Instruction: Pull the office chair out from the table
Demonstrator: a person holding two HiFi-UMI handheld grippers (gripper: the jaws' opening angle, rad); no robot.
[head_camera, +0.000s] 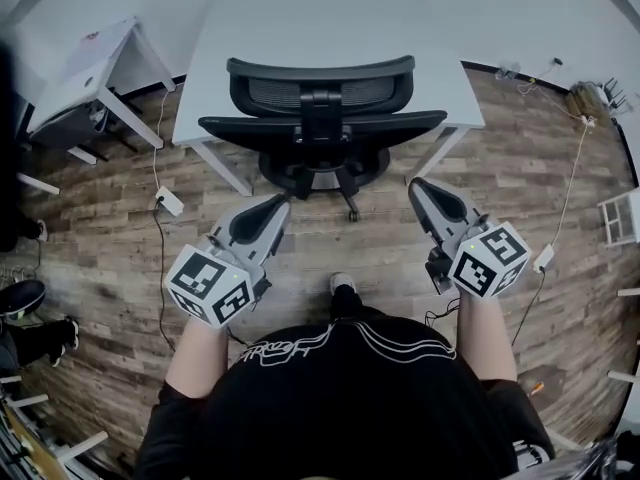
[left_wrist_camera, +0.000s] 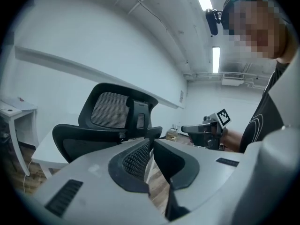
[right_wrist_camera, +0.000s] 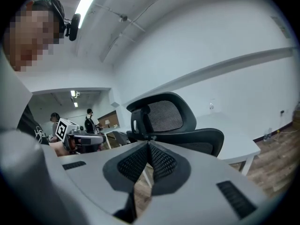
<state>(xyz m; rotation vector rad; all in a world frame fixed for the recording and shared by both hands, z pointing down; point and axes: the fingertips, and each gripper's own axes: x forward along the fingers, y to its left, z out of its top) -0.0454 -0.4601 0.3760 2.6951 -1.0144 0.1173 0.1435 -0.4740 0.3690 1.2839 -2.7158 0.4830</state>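
Black mesh office chair point(head_camera: 320, 118) sat pushed in at the white table point(head_camera: 250, 28); left gripper point(head_camera: 278, 206) and right gripper point(head_camera: 418, 188) hovered short of it, both pairs of jaws pressed together, holding nothing.

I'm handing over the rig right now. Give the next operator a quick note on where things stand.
Grippers: left gripper shut and empty; right gripper shut and empty; both short of the office chair, touching nothing.
Things: office chair tucked in at the table, backrest facing us.
Done: nothing gripped, chair not pulled out.
Left: open the jaws, take the backrest, pull the chair out.
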